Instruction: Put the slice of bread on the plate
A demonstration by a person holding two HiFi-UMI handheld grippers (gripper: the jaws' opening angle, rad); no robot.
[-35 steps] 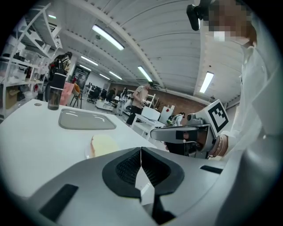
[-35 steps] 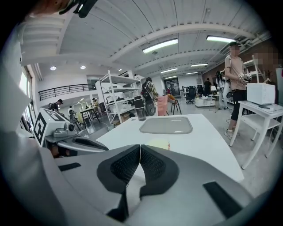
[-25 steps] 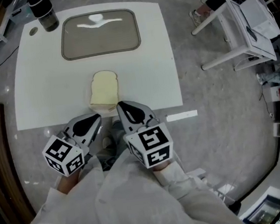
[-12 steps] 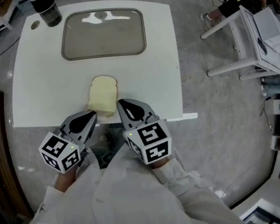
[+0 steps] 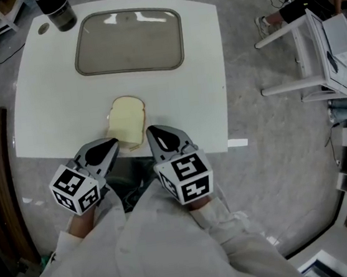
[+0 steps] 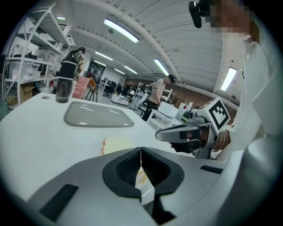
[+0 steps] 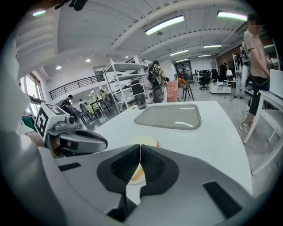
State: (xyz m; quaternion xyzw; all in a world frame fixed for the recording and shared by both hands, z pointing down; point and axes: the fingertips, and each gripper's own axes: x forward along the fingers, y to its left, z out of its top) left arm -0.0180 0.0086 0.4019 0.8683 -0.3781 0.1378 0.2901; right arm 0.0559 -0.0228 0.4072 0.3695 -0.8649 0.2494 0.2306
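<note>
from where i stand the task looks hardly begun: the slice of bread (image 5: 126, 123) lies flat on the white table (image 5: 196, 94), close to the near edge, and the plate (image 5: 128, 43), a grey rectangular one with round corners, waits empty at the far side of the same table, well apart from the bread, with bare table between the two. a dark cup (image 5: 57, 11) stands near the far left corner, beside the plate. the person holds both tools low in front of the body, at the near edge. the left gripper (image 5: 109, 146) points at the near left corner of the slice and its jaws are pressed together, with only a thin line between them and nothing inside. the right gripper (image 5: 151, 132) is just beside the near right corner of the slice, and its jaws are also closed on nothing. so no gripper has the bread, and i cannot say if any tip really touches it. in my judgement all the real work is left: one claw must open, take the slice by its edge, lift it, carry it across to the plate and lay it down there
</note>
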